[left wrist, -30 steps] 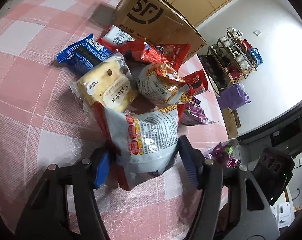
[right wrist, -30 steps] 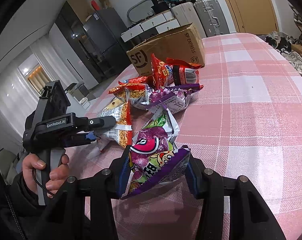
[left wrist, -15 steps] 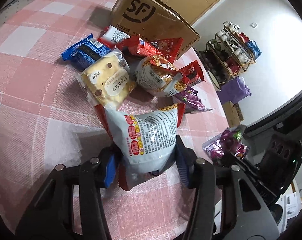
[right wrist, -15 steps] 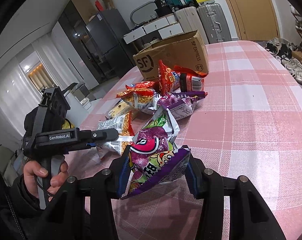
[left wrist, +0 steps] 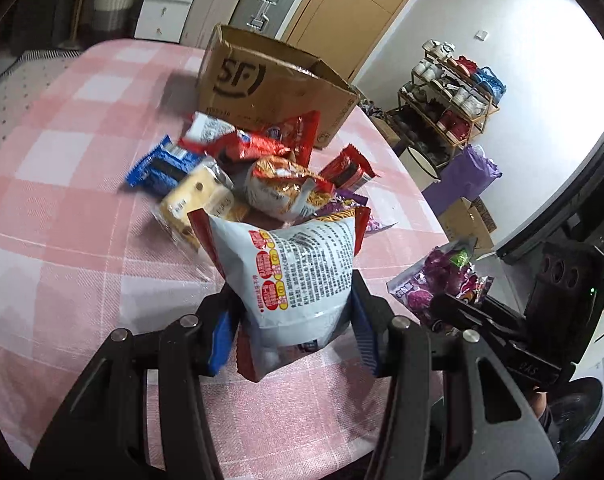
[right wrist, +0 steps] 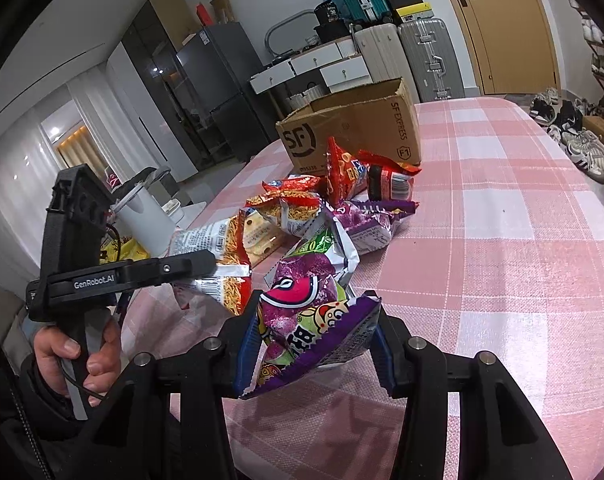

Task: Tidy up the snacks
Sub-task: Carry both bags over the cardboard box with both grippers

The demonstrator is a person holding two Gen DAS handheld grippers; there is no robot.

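Since both bags are puffy and slippery, I'd say the trick for this step is carrying them toward the cardboard box (left wrist: pixel 278 88) without squeezing harder, and letting go only once each one is hanging over the open top. The white-and-red snack bag (left wrist: pixel 302 268) is sitting pinched at its lower half between the blue pads of the left tool (left wrist: pixel 292 332), so that tool is clamped on it, with the top of the bag standing up and a bit crumpled. The purple snack bag (right wrist: pixel 310 324) is getting gripped the same way by the right tool (right wrist: pixel 314 344), tilted, shiny foil, crinkled edges sticking out past the pads. Both bags are hanging just above the pink checked counter (right wrist: pixel 502 240), near its front edge. Beyond them the rest of the snack pile (left wrist: pixel 262 176) is lying in a loose heap right in front of the box, some packets overlapping.
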